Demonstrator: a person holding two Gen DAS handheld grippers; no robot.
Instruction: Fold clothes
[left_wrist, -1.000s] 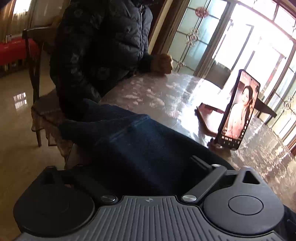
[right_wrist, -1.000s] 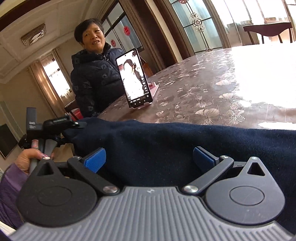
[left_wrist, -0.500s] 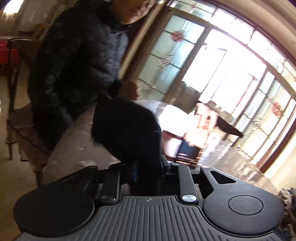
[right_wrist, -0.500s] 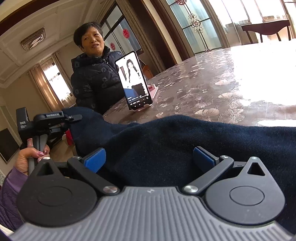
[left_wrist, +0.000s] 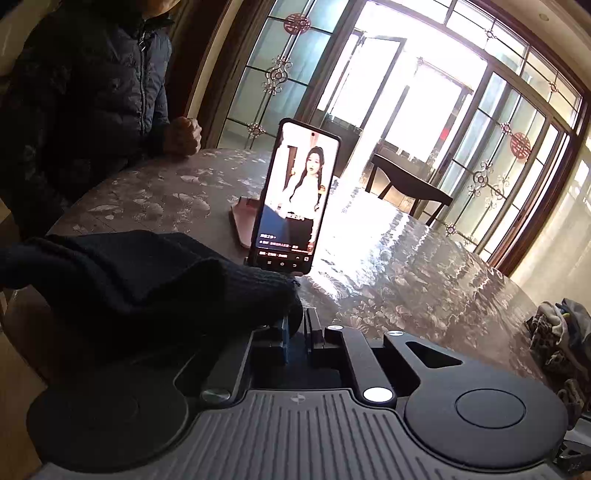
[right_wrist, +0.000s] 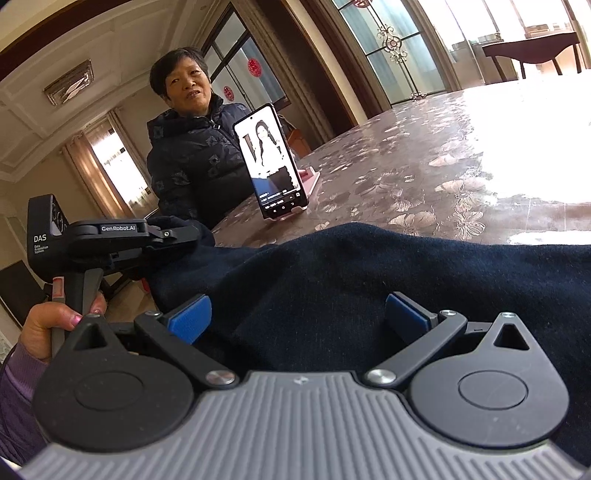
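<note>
A dark navy knit garment (left_wrist: 129, 280) lies on the near edge of the table, spreading wide in the right wrist view (right_wrist: 369, 280). My left gripper (left_wrist: 295, 321) is shut on a bunched edge of it and holds that edge raised off the table. From the right wrist view the left gripper (right_wrist: 194, 234) shows at the left with cloth hanging from its tips. My right gripper (right_wrist: 299, 317) is open, its blue pads (right_wrist: 188, 321) wide apart, and the garment lies between them.
A lit phone (left_wrist: 291, 199) stands on a pink holder just beyond the garment. A person in a dark quilted jacket (left_wrist: 85, 110) sits at the table's far left. The floral table cover (left_wrist: 406, 266) runs right to a heap of clothes (left_wrist: 557, 325).
The left gripper went from open over the garment to shut on its edge, then lifted it and swung right toward the phone. The right gripper stayed where it was.
</note>
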